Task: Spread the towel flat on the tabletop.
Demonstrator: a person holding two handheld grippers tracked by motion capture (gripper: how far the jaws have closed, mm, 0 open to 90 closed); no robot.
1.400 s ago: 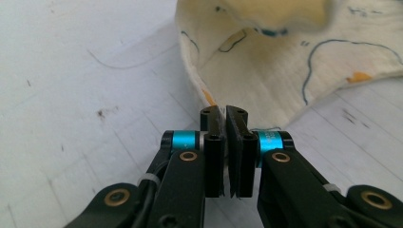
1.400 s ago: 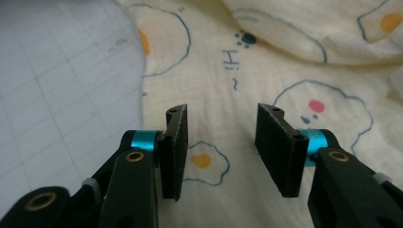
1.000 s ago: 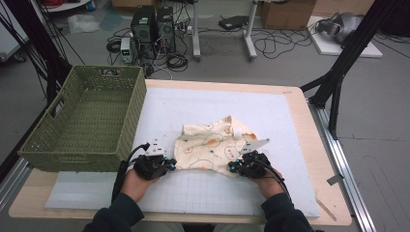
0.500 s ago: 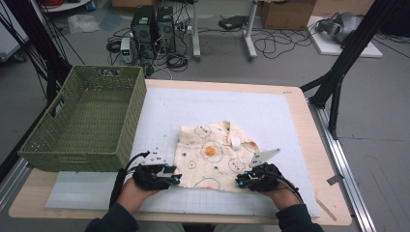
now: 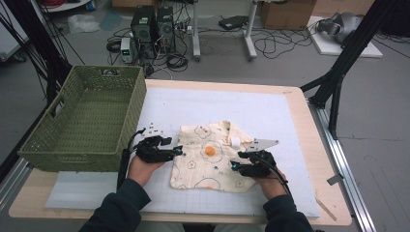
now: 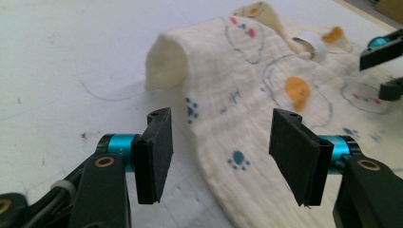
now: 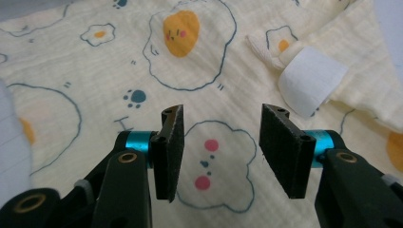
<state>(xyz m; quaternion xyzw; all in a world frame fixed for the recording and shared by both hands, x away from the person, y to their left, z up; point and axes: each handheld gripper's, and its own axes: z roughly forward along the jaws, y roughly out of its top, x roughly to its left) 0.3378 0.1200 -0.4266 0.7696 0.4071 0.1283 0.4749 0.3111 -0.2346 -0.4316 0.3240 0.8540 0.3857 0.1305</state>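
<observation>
Your table point(image 5: 309, 145) carries a white mat point(image 5: 203, 106) across most of its top. The green woven basket point(image 5: 87, 123) stands on the table's left edge, overhanging the mat's left side. The cream cloth point(image 5: 212, 154), printed with fried eggs and paw marks, lies flat near the mat's front edge, roughly midway between its left and right sides, with its far right corner folded over beside a white label point(image 7: 311, 78).

Your left gripper point(image 5: 175, 152) sits at the cloth's left edge. In the left gripper view, its jaws have just been opening and now stand spread, with the cloth's edge point(image 6: 223, 142) lying between them and neither pad pressing on it.

Your right gripper point(image 5: 236, 166) rests over the cloth's front right part. Its jaws have also just been opening and stand apart above the fabric, gripping nothing.
</observation>
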